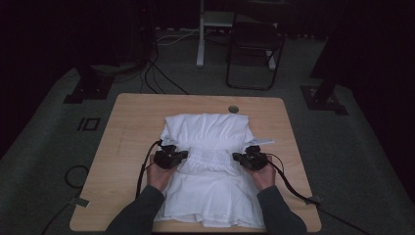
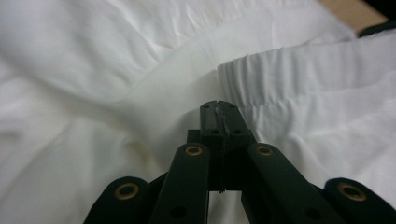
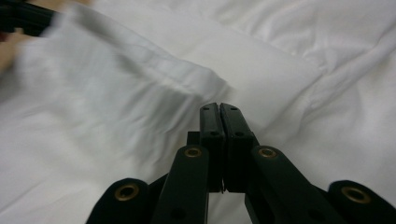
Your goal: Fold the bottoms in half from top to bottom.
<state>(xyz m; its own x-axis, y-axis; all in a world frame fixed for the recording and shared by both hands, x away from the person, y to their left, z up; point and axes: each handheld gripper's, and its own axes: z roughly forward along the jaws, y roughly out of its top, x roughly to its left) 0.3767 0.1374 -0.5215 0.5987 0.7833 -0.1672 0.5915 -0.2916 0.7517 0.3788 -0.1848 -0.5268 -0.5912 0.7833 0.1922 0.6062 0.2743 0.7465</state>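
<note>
A white garment (image 1: 208, 127) lies spread on the wooden table (image 1: 132, 127), with a gathered elastic waistband (image 1: 210, 157) across its middle. My left gripper (image 1: 183, 155) sits at the band's left end and points right. My right gripper (image 1: 236, 157) sits at the right end and points left. In the left gripper view the jaws (image 2: 218, 105) are pressed together, tips against a fold beside the waistband (image 2: 299, 70). In the right gripper view the jaws (image 3: 219, 106) are also shut, tips at a folded edge of the cloth (image 3: 140, 74). I cannot tell whether either pinches fabric.
A round cable hole (image 1: 233, 108) sits at the table's far edge. Beyond the table stand a dark folding chair (image 1: 254, 44) and a white post (image 1: 200, 34), with cables on the floor. Gripper cables trail off both sides of the near table edge.
</note>
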